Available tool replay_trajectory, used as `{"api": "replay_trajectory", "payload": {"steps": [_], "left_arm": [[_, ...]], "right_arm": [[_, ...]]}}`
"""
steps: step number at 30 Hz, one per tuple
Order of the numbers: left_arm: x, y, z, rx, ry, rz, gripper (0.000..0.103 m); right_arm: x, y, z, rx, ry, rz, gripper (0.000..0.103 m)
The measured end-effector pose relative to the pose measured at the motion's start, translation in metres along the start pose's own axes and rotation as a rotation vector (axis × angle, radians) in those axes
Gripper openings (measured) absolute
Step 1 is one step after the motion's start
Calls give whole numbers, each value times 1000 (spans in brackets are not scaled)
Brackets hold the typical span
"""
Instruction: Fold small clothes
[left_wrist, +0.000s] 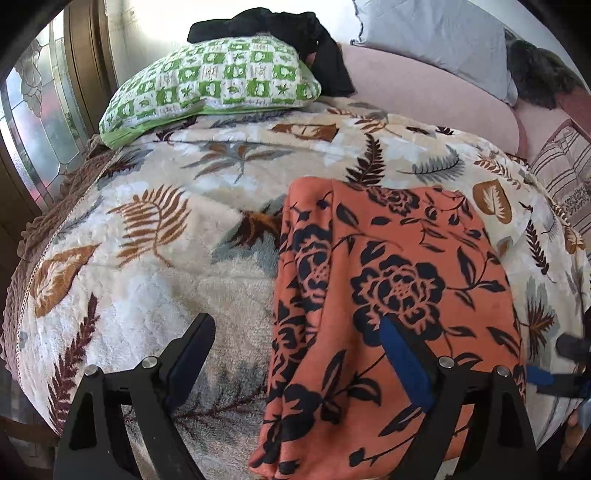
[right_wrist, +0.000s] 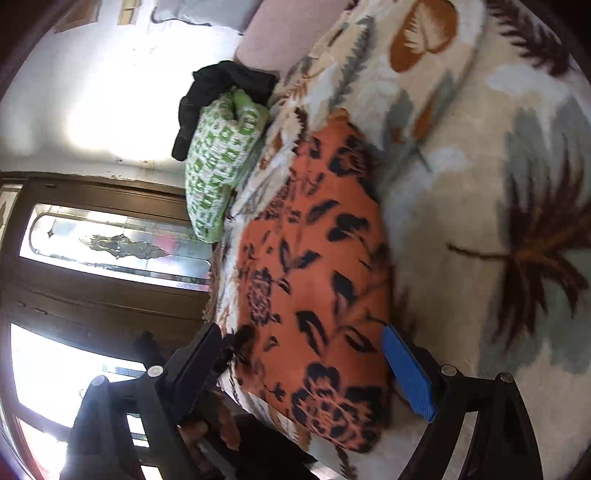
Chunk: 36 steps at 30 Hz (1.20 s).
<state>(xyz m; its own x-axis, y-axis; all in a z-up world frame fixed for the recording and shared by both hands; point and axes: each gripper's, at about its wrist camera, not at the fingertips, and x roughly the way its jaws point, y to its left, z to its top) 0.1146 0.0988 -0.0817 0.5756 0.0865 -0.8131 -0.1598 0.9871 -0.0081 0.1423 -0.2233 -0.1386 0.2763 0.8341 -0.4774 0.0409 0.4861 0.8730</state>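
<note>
An orange garment with a black flower print (left_wrist: 388, 295) lies folded into a long rectangle on the leaf-patterned blanket (left_wrist: 147, 258). My left gripper (left_wrist: 295, 354) is open above its near left edge; one finger is over the blanket, the other over the cloth. It holds nothing. In the right wrist view, rolled on its side, the same garment (right_wrist: 317, 266) lies between the open fingers of my right gripper (right_wrist: 299, 365), which hovers at its near end and grips nothing. The right gripper also shows at the right edge of the left wrist view (left_wrist: 565, 365).
A green-and-white checked pillow (left_wrist: 214, 85) with a black garment (left_wrist: 295, 33) on it lies at the far end of the bed. A pink bolster (left_wrist: 424, 88) and grey pillow (left_wrist: 436, 37) lie behind. A stained-glass door (right_wrist: 110, 243) is to the left.
</note>
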Motion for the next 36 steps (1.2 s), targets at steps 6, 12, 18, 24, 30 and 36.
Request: {"api": "replay_trajectory", "payload": {"steps": [6, 12, 18, 24, 30, 36], "left_arm": [[34, -11, -7, 97, 58, 96, 92], [36, -9, -10, 90, 47, 107, 93], [38, -6, -12, 77, 51, 82, 94], [39, -2, -12, 60, 52, 63, 95], [39, 0, -13, 45, 51, 51, 96], [41, 4, -14, 34, 50, 30, 97]], "right_arm": [[21, -2, -8, 6, 35, 35, 91], [38, 24, -11, -120, 54, -82, 58], [40, 42, -21, -256, 8, -219, 29], [19, 23, -10, -133, -51, -74, 88], [40, 1, 45, 24, -29, 23, 91], [48, 51, 35, -275, -47, -200, 33]]}}
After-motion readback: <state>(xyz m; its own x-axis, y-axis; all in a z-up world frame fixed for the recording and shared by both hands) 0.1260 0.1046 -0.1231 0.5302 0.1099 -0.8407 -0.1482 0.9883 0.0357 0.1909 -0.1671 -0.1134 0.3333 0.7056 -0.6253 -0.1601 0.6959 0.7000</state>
